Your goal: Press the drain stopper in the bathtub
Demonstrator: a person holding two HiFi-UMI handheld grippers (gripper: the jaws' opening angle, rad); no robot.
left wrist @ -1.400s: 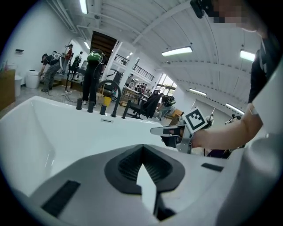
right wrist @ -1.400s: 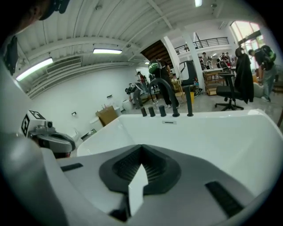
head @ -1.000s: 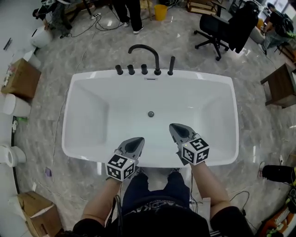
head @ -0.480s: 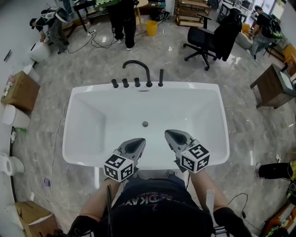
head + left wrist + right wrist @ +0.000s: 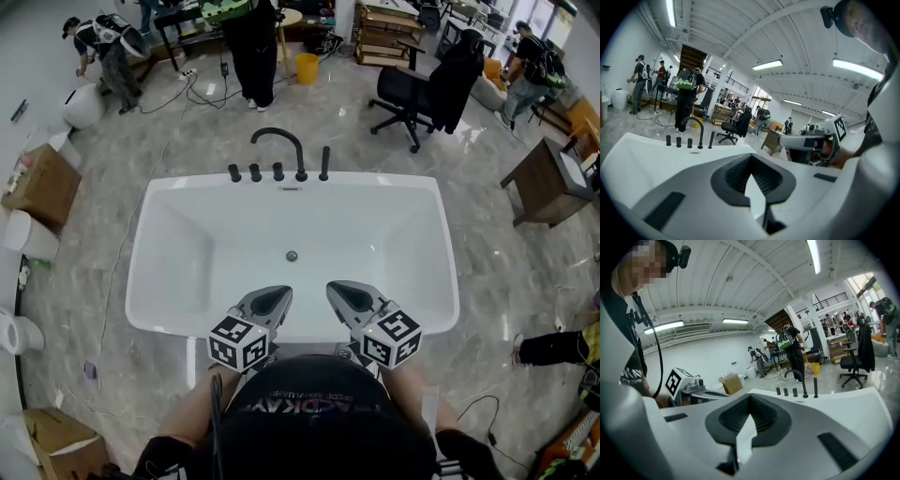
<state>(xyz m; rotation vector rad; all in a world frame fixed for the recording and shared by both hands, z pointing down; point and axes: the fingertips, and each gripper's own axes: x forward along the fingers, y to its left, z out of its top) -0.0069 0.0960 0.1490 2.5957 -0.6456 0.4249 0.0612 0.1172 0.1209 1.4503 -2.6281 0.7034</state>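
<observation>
We hold both grippers over the near rim of the white bathtub (image 5: pixel 139 281), side by side and pointing to the far side. The left gripper (image 5: pixel 279 293) has its fingers (image 5: pixel 689 185) clenched together with nothing between them. Same for the right gripper (image 5: pixel 336 289): fingers (image 5: pixel 820 425) clenched, nothing held. Marker cubes sit on the near ends, above our forearms.

The drain stopper (image 5: pixel 292 255) is a small round metal disc on the tub floor, about mid-width. It lies just far of the two grippers and between their lines, apart from both.

On the far rim stands a black curved faucet (image 5: pixel 279 141) with a row of black knobs beside it. The floor is grey marble. Far right there is a black office chair (image 5: pixel 412 98), and a wooden side table (image 5: pixel 544 183) is at the right. A cardboard box (image 5: pixel 42 183) is at the left, and a yellow bucket (image 5: pixel 307 67) sits far back. A person in dark clothes (image 5: pixel 253 47) stands beyond the faucet.
</observation>
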